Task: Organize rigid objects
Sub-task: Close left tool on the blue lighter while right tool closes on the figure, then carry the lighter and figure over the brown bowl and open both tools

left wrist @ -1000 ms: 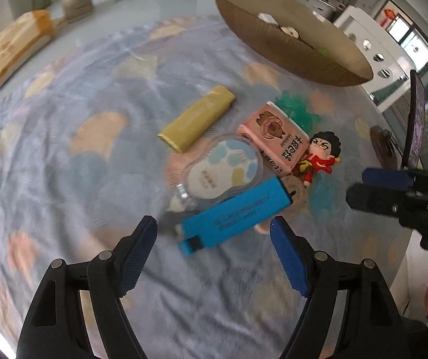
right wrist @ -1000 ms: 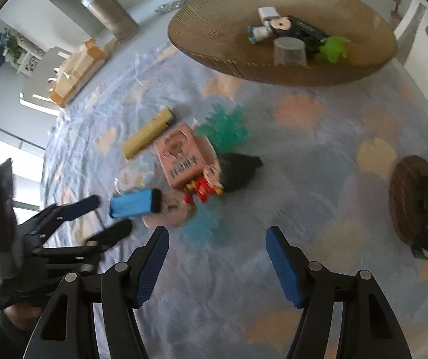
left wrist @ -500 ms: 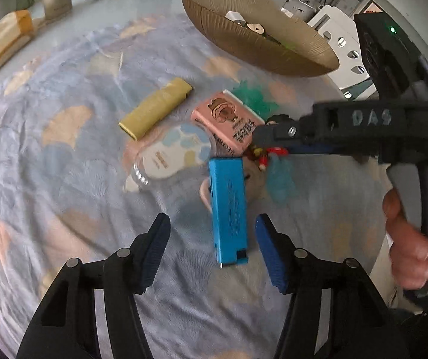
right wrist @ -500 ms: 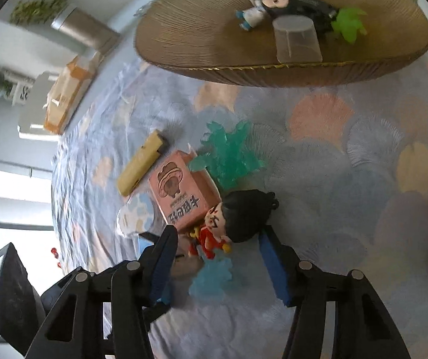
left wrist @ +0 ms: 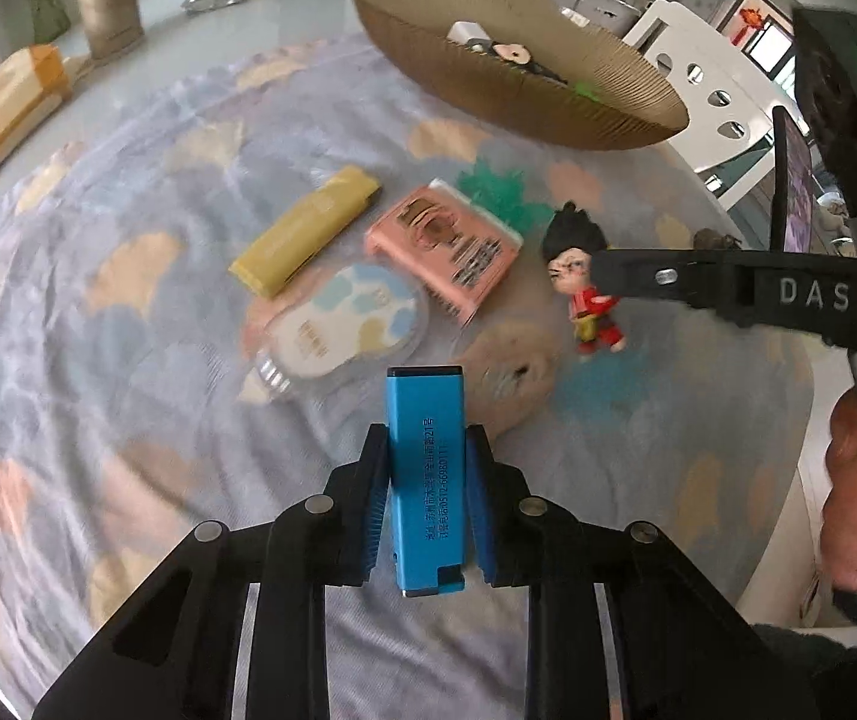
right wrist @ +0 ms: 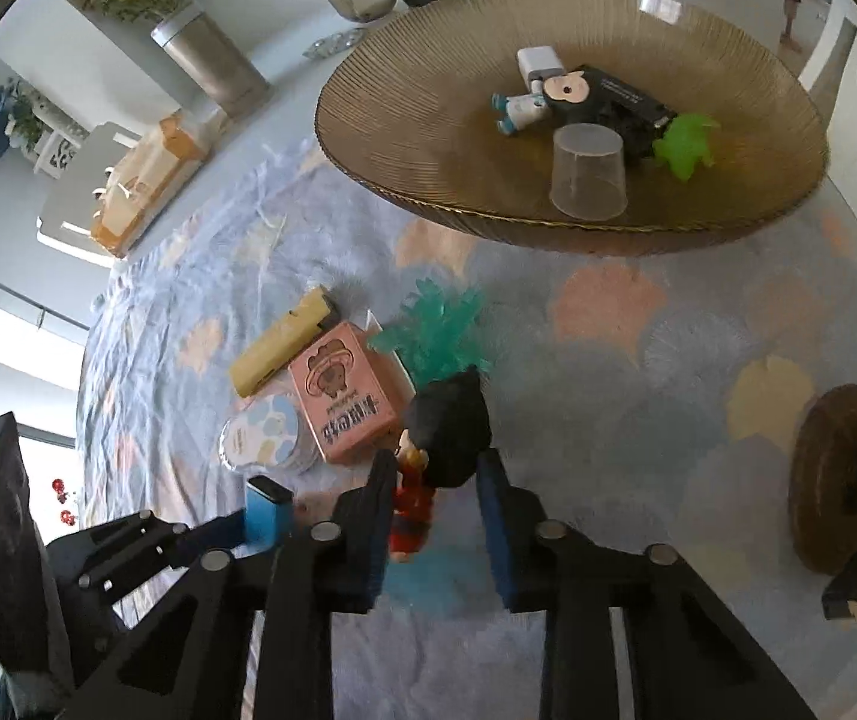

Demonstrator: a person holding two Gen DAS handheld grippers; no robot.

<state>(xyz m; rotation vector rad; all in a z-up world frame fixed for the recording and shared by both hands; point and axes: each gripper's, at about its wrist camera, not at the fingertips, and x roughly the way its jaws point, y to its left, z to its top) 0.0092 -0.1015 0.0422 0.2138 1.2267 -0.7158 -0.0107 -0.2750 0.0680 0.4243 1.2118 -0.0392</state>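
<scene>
My left gripper [left wrist: 426, 441] is shut on a blue lighter-shaped block [left wrist: 425, 468], which stands lengthwise between the pads over the patterned cloth. In the right wrist view the same block [right wrist: 266, 513] shows at lower left in the left gripper [right wrist: 248, 531]. My right gripper [right wrist: 437, 468] is shut on a small doll figure [right wrist: 449, 432] with black hair and red clothes. In the left wrist view its black finger lies across the doll [left wrist: 575, 267]. A brown ribbed bowl [right wrist: 428, 204] at the back holds several small items.
On the cloth lie a yellow bar [left wrist: 308, 234], a pink box [left wrist: 443, 249], a round clear case [left wrist: 338, 330], a teal spiky piece [left wrist: 503, 192] and a tan disc [left wrist: 506, 366]. A brown coaster [right wrist: 842, 480] sits right. A metal canister [right wrist: 212, 69] and boxes stand behind.
Both grippers have closed: the left on the blue block, now lengthwise between its pads, the right on the doll after moving in over it.
</scene>
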